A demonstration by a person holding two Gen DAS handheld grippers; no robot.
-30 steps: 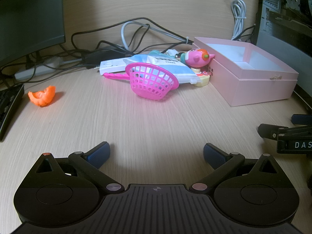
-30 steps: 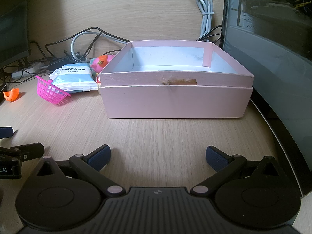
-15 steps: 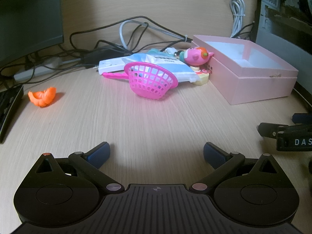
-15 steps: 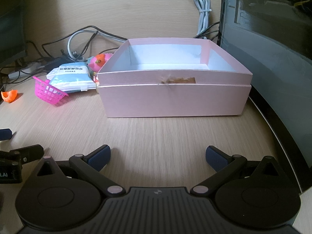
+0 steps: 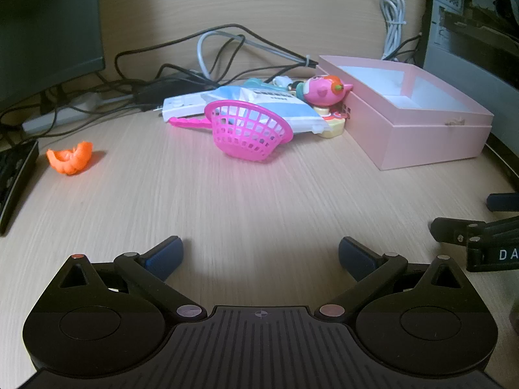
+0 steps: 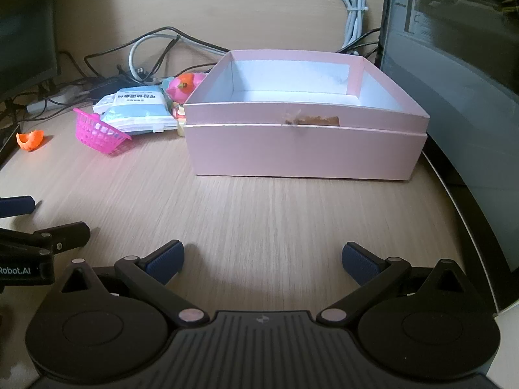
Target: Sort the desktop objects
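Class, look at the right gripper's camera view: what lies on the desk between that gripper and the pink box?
Nothing: in the right wrist view, only bare desk lies between the open right gripper and the pink box.

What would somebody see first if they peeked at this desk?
Probably the bright pink basket, tipped on its side in the middle of the wooden desk, in front of a blue and white packet. Next comes the big open pink box to its right, which looks empty, with a pink toy figure tucked against its side. Far left, a small orange toy lies alone.
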